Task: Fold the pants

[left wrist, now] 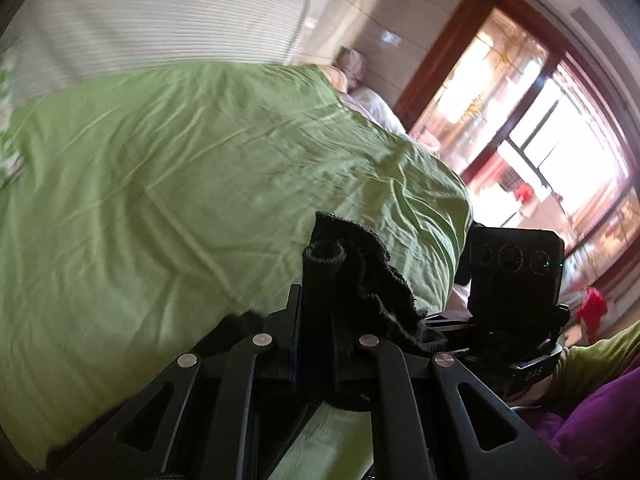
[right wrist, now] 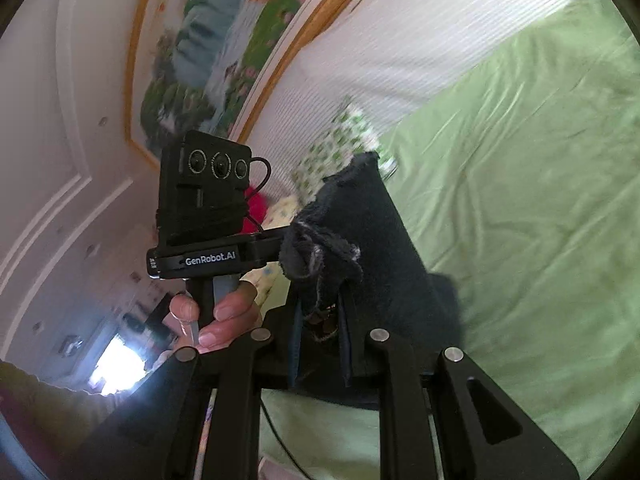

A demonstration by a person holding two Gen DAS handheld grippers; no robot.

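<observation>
The pants are black cloth with frayed pale edges. In the left wrist view my left gripper [left wrist: 318, 292] is shut on a bunched edge of the pants [left wrist: 360, 276], held above the green bed sheet [left wrist: 180, 200]. In the right wrist view my right gripper [right wrist: 320, 300] is shut on another edge of the pants [right wrist: 380, 240], which hang down toward the sheet [right wrist: 520, 200]. The other gripper's camera block shows close beside each one: right of the left gripper [left wrist: 516, 272], left of the right gripper [right wrist: 204, 200]. The rest of the pants is hidden below the grippers.
A white ribbed headboard [left wrist: 160, 16] stands behind the bed. A patterned pillow [right wrist: 332, 148] lies near it. A framed painting [right wrist: 224, 40] hangs on the wall. A wood-framed window [left wrist: 520, 120] is to the right of the bed edge. Purple cloth [left wrist: 592, 420] is near me.
</observation>
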